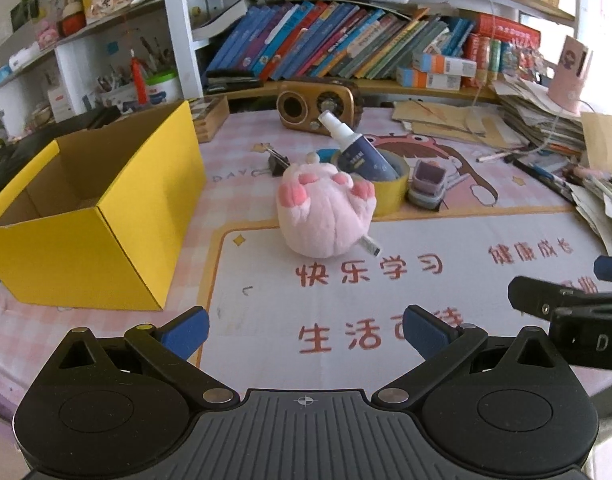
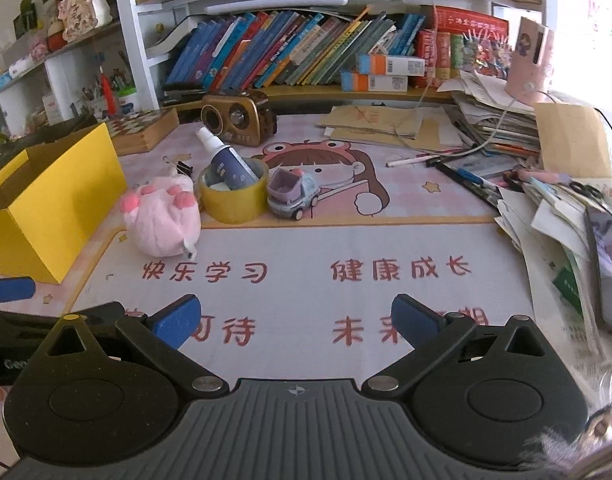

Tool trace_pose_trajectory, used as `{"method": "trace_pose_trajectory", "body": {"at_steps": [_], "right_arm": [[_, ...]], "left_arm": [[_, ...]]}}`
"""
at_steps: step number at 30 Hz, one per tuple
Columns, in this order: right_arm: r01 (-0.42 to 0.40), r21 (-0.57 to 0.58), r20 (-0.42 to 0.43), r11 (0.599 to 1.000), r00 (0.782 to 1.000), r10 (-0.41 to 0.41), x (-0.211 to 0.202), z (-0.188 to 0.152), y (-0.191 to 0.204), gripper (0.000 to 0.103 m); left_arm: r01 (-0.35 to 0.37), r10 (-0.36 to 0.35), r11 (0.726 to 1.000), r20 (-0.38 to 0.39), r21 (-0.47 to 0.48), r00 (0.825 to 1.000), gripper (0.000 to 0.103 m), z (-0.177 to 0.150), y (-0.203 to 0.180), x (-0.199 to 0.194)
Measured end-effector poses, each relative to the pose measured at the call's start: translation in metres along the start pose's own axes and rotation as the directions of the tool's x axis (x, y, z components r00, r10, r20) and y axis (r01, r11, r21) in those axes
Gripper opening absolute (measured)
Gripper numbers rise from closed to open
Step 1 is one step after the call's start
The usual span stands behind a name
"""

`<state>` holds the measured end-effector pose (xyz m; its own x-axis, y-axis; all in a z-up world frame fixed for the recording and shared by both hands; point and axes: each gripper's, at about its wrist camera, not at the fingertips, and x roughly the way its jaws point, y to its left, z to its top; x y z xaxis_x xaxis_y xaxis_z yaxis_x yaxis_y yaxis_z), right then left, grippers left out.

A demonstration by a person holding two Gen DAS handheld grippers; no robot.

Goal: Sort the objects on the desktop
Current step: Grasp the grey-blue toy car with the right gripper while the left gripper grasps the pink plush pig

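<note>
A pink plush toy (image 1: 326,210) (image 2: 161,218) lies on the desk mat. Behind it a yellow tape roll (image 1: 390,186) (image 2: 233,196) holds a tilted dark-blue spray bottle (image 1: 356,148) (image 2: 225,160). A small toy truck (image 1: 428,184) (image 2: 291,194) stands right of the roll, and a black binder clip (image 1: 277,160) (image 2: 181,168) lies to its left. An open yellow box (image 1: 93,208) (image 2: 49,200) stands at the left. My left gripper (image 1: 306,330) is open and empty, well short of the plush. My right gripper (image 2: 297,322) is open and empty over the mat's lettering.
A brown radio (image 1: 318,104) (image 2: 237,118) and a chess box (image 2: 145,128) stand at the back under a bookshelf. Stacked papers, pens and scissors (image 2: 554,184) crowd the right side. The right gripper's body (image 1: 578,312) shows at the left view's right edge.
</note>
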<state>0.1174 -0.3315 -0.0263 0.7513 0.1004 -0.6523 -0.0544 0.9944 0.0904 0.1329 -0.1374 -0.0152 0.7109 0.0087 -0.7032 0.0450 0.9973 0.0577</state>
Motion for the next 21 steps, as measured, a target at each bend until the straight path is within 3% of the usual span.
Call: {"method": "trace_pose_trajectory", "body": {"at_steps": [13,21], "right_arm": [[-0.058,-0.020,0.008,0.998,0.998,0.059,0.045,0.034,-0.023,0.102],[-0.084,-0.100,-0.001,0.991,0.996,0.084,0.093,0.055,-0.032,0.102]], "left_arm": [[-0.071,0.072,0.997,0.071,-0.013,0.995,0.103,0.033,-0.013,0.027],[-0.067,0.066,0.997,0.044,0.027,0.997,0.103,0.055,-0.018,0.072]]}}
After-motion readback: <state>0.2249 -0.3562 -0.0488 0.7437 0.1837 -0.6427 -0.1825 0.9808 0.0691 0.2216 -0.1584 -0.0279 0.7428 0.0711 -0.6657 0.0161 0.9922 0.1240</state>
